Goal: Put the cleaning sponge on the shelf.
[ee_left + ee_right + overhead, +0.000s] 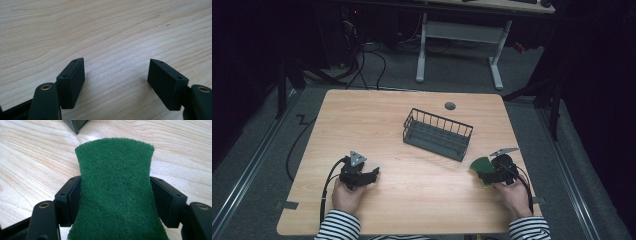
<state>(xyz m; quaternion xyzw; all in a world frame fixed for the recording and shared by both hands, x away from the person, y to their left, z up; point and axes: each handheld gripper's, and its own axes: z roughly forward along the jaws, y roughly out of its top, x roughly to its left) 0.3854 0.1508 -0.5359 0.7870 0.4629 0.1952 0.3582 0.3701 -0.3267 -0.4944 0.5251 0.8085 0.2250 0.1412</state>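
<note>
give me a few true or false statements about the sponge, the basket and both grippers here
1. The right gripper is clamped on the green sponge. True.
2. The sponge lies inside the wire basket. False: it is outside, held near the table's right edge.
3. The left gripper holds a sponge too. False: its jaws stand open with bare table between them.
4. The basket has nothing in it. True.

Basket (438, 133) sits mid-table (377, 115), hole cap (450, 106) just behind it. Left gripper (371, 175) at near-left edge; right gripper (484, 176) w/ sponge (481, 165) near-right, just before basket's right end.
</note>
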